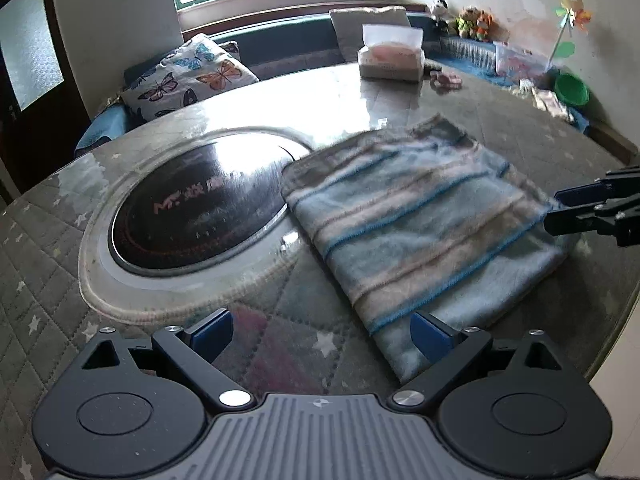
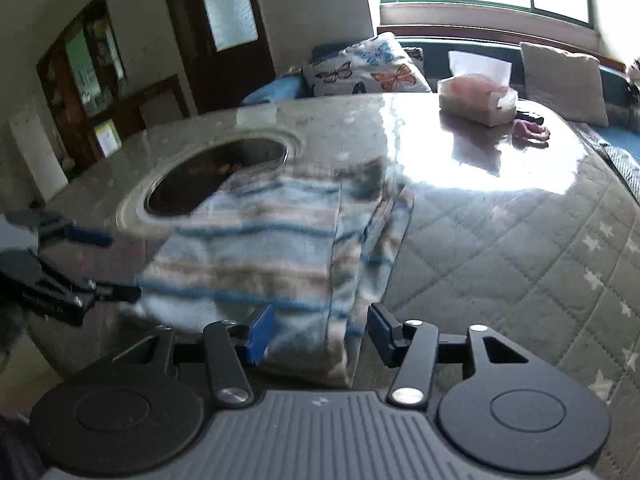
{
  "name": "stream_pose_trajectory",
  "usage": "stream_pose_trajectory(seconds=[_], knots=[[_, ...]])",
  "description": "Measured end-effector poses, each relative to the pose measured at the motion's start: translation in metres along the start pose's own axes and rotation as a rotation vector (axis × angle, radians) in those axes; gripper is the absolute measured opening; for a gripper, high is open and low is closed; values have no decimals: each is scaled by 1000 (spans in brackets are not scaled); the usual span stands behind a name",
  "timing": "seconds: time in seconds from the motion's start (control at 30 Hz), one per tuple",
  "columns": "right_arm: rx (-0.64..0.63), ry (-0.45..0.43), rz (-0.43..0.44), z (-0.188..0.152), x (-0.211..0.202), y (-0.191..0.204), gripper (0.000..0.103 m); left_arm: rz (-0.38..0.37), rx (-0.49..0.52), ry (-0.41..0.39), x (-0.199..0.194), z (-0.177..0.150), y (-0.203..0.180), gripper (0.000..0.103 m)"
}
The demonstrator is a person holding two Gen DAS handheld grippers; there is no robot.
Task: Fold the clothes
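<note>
Both handheld tools look alike: the black-linked left gripper [image 1: 322, 334] and right gripper [image 2: 318, 332] carry blue pads, silver pivot screws, ribbed grey housings; small white lettering, seemingly, is unreadable.

Between the left gripper's [image 1: 322, 338] spread jaws lies bare quilted table cover [image 1: 276, 344], with the folded striped garment [image 1: 416, 216] touching its right jaw. Ahead-left sits the dark round hob [image 1: 200, 208]. Beyond the right gripper [image 2: 320, 330], to the right of its jaws, quilted surface runs clear; the tissue box [image 2: 476, 100] stands far ahead.

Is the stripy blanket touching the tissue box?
Apart. The left wrist view shows bare shiny table between the stripy blanket and the tissue box.
</note>
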State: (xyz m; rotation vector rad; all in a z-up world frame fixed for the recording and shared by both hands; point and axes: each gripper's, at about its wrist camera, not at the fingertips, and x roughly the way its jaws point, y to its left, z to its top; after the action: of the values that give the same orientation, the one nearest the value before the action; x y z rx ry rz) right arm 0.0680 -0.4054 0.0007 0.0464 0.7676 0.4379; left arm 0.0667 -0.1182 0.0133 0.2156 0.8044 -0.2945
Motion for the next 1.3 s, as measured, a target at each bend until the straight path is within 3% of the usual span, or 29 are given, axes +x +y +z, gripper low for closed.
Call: stream_pose_trajectory(seconds=[0.1,0.37,0.43,0.6,0.7,0.77,1.07,1.13,1.3], knots=[[48,-17,12,12,-1,-9,53,-16,-41,-3,3,9,5,95],[165,-8,-26,33,38,-30,53,-60,-145,10,26,32,14,78],[179,-7,-32,35,47,-32,53,-73,-168,17,32,36,16,69],[210,-9,-41,38,58,-34,52,-106,-218,43,44,39,20,61],[210,-6,-37,37,60,-32,42,-126,-236,54,48,39,22,58],[222,1,-18,37,61,-32,28,-135,-242,52,49,39,22,55],[240,-29,-5,39,55,-29,7,-169,-237,43,48,43,20,15],[246,-45,-6,40,50,-29,7,-168,-229,32,46,46,18,10],[239,-66,-4,44,41,-29,6,-174,-209,11,41,54,16,9]])
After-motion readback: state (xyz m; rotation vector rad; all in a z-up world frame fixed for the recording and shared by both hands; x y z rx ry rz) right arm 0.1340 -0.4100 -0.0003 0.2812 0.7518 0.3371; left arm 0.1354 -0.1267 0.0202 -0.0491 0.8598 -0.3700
